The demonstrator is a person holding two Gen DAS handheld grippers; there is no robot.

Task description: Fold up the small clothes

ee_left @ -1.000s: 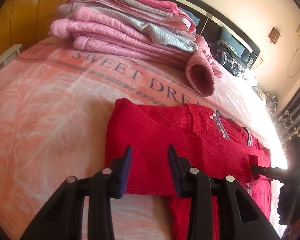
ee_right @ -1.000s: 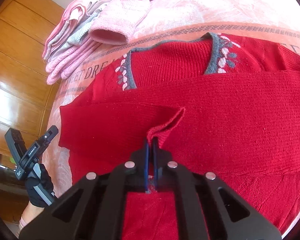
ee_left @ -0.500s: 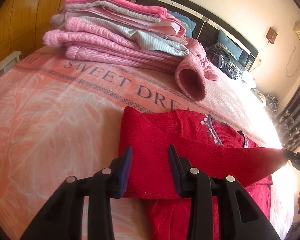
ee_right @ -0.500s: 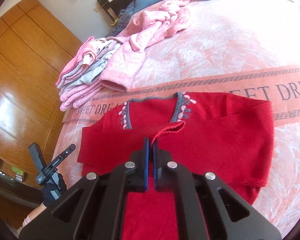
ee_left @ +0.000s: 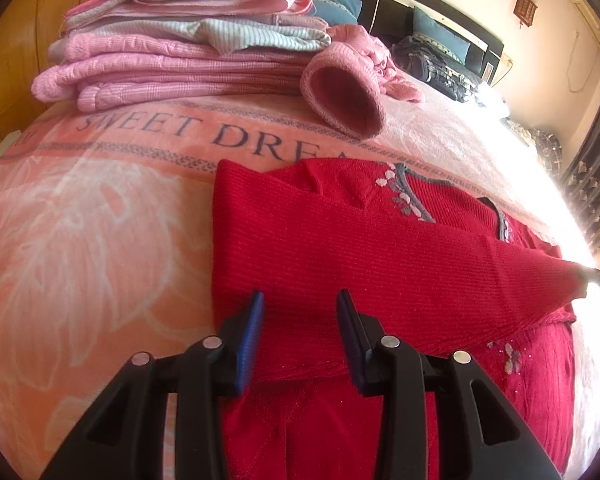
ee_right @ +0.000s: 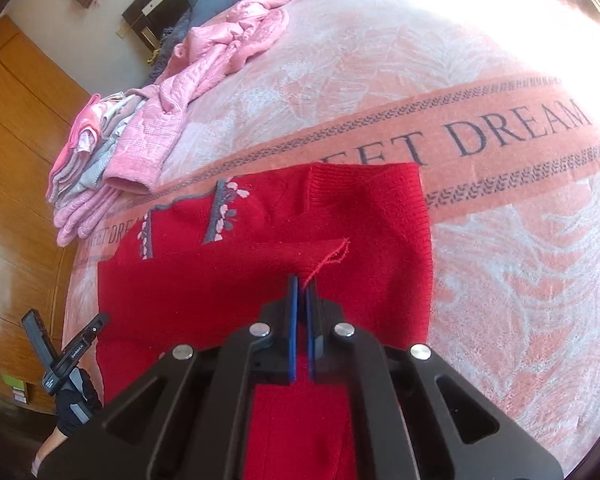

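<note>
A red knitted sweater [ee_left: 340,240] [ee_right: 260,280] with a grey, flower-trimmed neckline lies on the pink bedspread [ee_left: 80,240] [ee_right: 520,280]. One sleeve is stretched across its body. My right gripper [ee_right: 301,284] is shut on the cuff [ee_right: 320,258] of that sleeve, holding it above the sweater's middle. My left gripper [ee_left: 300,300] is open, its blue-padded fingers [ee_left: 252,328] hovering over the folded sleeve near the sweater's left edge, gripping nothing.
A stack of folded pink and grey clothes [ee_left: 180,48] [ee_right: 84,160] sits at the back left. A loose pink garment [ee_left: 348,96] [ee_right: 204,68] sprawls beside it. Dark clothes [ee_left: 440,64] and blue pillows lie by the headboard. A wooden wardrobe [ee_right: 16,140] stands left of the bed.
My right gripper has pulled the sleeve cuff to the right across the sweater, drawing the sleeve taut. My left gripper stays open and has dropped lower, closer to the sweater.
</note>
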